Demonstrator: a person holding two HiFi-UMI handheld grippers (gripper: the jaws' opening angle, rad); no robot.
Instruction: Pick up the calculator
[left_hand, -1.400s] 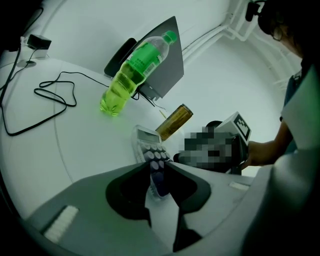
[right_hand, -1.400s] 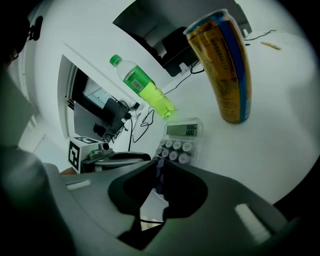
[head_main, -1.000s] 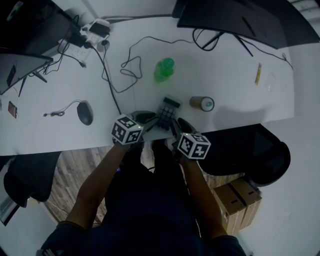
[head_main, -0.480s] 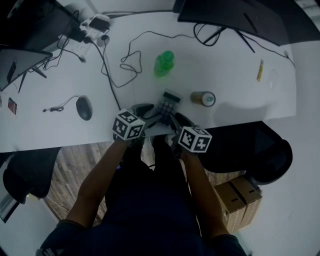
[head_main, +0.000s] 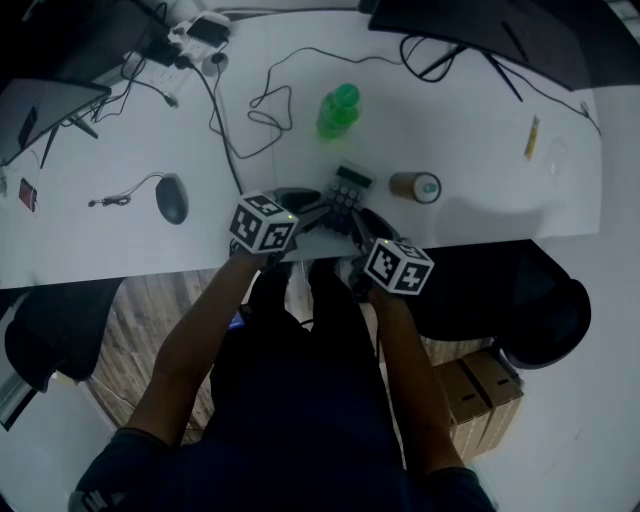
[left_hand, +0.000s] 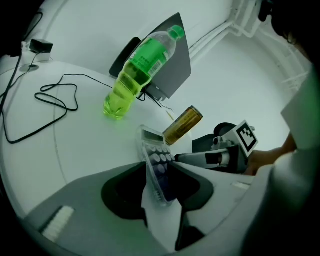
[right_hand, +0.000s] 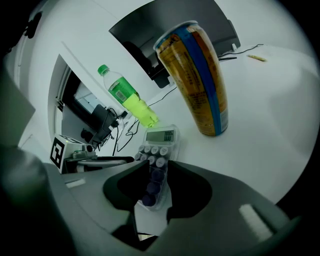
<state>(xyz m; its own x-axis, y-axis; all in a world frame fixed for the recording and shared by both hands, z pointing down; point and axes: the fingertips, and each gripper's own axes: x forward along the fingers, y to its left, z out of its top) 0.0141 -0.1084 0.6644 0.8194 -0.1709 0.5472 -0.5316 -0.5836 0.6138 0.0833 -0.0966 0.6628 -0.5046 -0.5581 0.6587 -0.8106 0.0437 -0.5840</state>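
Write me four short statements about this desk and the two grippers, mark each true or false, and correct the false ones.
1. The green bottle stands upright. True.
2. The mouse lies to the right of the can in the head view. False: it lies far to the left, beyond the cables, while the can stands just right of the calculator.
3. The left gripper has nothing between its jaws. False: the calculator's near end is pinched between them, seen edge-on, and the jaws have just been closing.
4. The calculator's near end sits between the jaws of the right gripper. True.
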